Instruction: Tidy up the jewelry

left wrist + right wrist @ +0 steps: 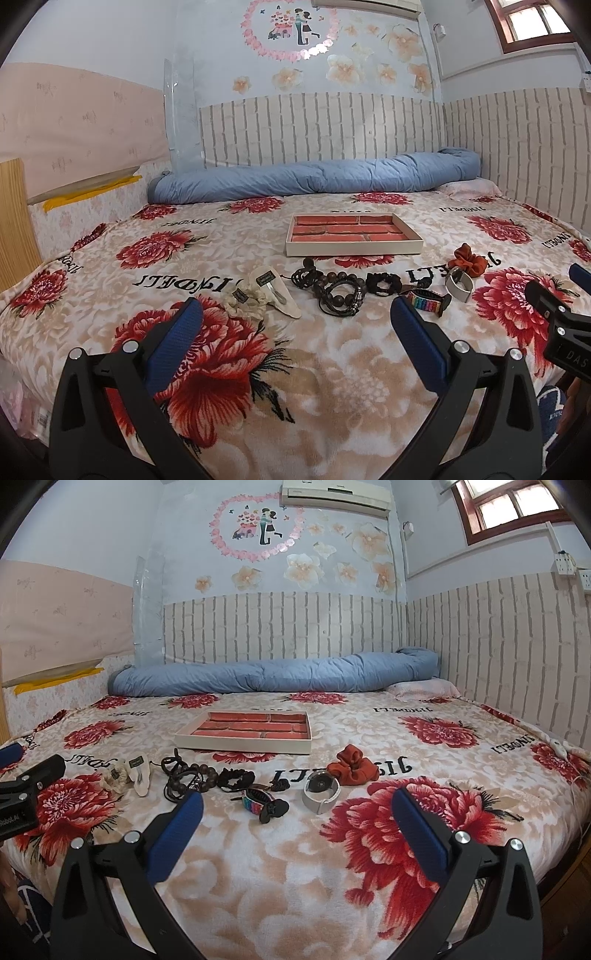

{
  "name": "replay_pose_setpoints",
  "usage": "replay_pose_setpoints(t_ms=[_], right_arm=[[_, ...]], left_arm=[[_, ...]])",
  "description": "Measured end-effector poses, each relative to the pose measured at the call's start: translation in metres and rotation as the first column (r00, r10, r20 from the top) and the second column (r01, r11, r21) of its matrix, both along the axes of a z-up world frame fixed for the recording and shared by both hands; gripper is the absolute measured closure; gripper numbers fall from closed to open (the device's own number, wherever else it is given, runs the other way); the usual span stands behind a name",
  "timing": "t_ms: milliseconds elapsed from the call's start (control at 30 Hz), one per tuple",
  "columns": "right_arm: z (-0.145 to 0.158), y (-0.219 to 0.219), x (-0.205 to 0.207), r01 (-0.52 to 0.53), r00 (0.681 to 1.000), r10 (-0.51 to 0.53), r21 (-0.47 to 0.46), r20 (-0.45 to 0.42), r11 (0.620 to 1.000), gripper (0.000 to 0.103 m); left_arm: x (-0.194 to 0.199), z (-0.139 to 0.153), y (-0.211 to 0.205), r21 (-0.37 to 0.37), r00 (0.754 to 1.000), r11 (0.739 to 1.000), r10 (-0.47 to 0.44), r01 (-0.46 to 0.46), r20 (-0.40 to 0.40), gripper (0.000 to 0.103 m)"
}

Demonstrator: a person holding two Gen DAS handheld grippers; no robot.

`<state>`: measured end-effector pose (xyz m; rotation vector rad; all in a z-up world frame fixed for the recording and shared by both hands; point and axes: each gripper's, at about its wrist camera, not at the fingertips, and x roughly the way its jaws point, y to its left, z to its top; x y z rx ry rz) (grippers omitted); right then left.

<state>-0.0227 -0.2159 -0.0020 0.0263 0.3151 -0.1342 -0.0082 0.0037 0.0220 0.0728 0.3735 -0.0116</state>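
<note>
Both grippers are hovering low over the near part of a bed covered by a floral blanket [332, 369], and neither is holding anything. The left gripper [295, 317] is standing with its blue-padded fingers [173, 339] spread wide, its tips pointing at the row of jewelry lying just beyond them. The right gripper [297, 806] is likewise standing wide open, its fingers [177, 830] framing bare blanket while the jewelry is sitting a little ahead of the tips. The pieces are lying in a loose line across the blanket, between the grippers and a shallow tray [354, 251] with a brick-patterned floor that is resting farther back, toward a rolled blue quilt [314, 177] against the wall. From left to right, a cream scrunchie [245, 301] with a tagged hair clip is sitting just ahead of the left gripper's left finger; a tangle of dark bead bracelets [338, 291] is lying beside it, roughly centred between the left gripper's fingers; a rainbow watch band [258, 801] is lying near the right finger of the left gripper and ahead of the left finger of the right gripper; a silver-banded watch [320, 788] is standing on its side between the right gripper's fingers, further on; and a rust scrunchie [352, 766] is lying just behind it, nearest the tray. All of these pieces are lying outside the tray.
</note>
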Motion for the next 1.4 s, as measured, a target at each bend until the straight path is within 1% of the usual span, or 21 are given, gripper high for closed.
replay_pose_setpoints(t_ms=[233, 433, 567, 667, 767, 900, 1133, 1233, 1400], right_arm=[[-0.001, -0.004, 0.011, 0.005, 1.000, -0.005, 0.007, -0.003, 1.000, 0.004], [-0.001, -0.008, 0.031, 0.002, 1.000, -0.002, 0.002, -0.002, 1.000, 0.004], [-0.005, -0.009, 0.047, -0.003, 1.000, 0.003, 0.004, -0.007, 1.000, 0.004], [-0.009, -0.009, 0.059, -0.010, 1.000, 0.010, 0.003, -0.022, 1.000, 0.004], [-0.015, -0.015, 0.071, -0.014, 0.999, 0.015, 0.025, -0.038, 1.000, 0.004], [-0.025, -0.019, 0.087, 0.039, 0.997, -0.040, -0.015, -0.066, 0.999, 0.004], [-0.041, -0.029, 0.107, 0.058, 0.993, -0.060, -0.021, -0.103, 0.998, 0.004], [-0.045, -0.028, 0.112, 0.051, 0.992, -0.053, -0.020, -0.115, 0.998, 0.004], [-0.055, -0.026, 0.124, 0.045, 0.985, -0.044, 0.001, -0.166, 0.999, 0.004]], left_arm=[[0.016, -0.005, 0.004, -0.006, 1.000, 1.000, 0.000, 0.000, -0.018, 0.005], [0.039, -0.008, 0.008, -0.018, 0.999, 1.000, 0.002, -0.002, -0.037, 0.005], [0.055, -0.013, 0.007, -0.006, 0.999, 1.000, 0.010, -0.010, -0.046, 0.005], [0.067, -0.018, 0.009, -0.008, 0.998, 1.000, 0.017, -0.017, -0.062, 0.005], [0.078, -0.025, 0.013, -0.017, 0.997, 1.000, 0.018, -0.020, -0.079, 0.005], [0.089, -0.034, 0.017, -0.021, 0.994, 0.999, 0.023, -0.025, -0.104, 0.005], [0.103, -0.048, 0.024, -0.003, 0.990, 1.000, 0.025, -0.025, -0.136, 0.005], [0.110, -0.052, 0.026, -0.005, 0.989, 1.000, 0.022, -0.023, -0.149, 0.005], [0.118, -0.058, 0.035, -0.004, 0.984, 0.999, 0.036, -0.038, -0.174, 0.005]])
